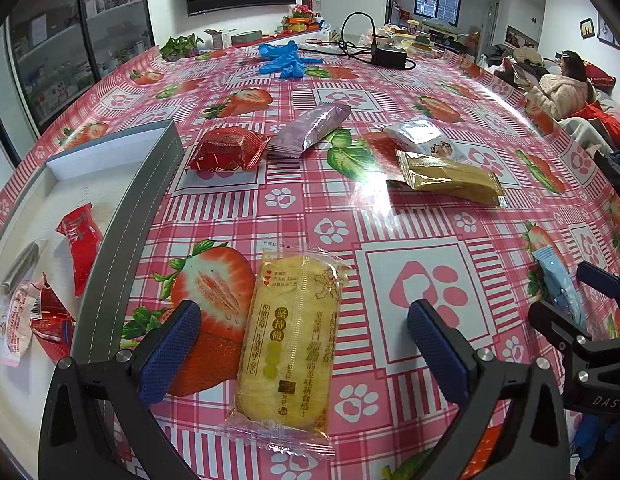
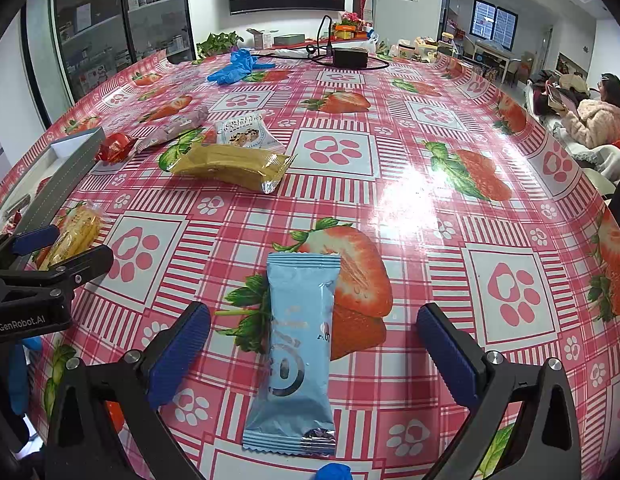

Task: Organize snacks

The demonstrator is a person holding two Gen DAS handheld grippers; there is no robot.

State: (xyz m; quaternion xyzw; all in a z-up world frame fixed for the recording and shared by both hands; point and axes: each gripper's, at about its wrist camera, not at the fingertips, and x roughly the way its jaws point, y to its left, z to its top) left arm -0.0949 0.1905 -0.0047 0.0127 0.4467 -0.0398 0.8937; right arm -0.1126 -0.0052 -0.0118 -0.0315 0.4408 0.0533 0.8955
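Note:
My left gripper (image 1: 305, 344) is open, its blue pads on either side of a yellow rice-cracker pack (image 1: 289, 336) lying flat on the tablecloth. My right gripper (image 2: 314, 344) is open too, straddling a light blue snack pack (image 2: 297, 352). Further off lie a gold pack (image 1: 450, 178), a white cranberry pack (image 1: 424, 138), a purple bar (image 1: 310, 128) and a red pack (image 1: 227, 150). A grey-rimmed white tray (image 1: 129, 216) at the left holds several small red and white packs (image 1: 79, 240).
The table wears a glossy pink strawberry cloth (image 2: 430, 200). Blue gloves (image 1: 287, 60), a black power adapter with cable (image 1: 388, 56) and a plant (image 1: 179, 46) sit at the far end. A person (image 1: 562, 88) sits at the right.

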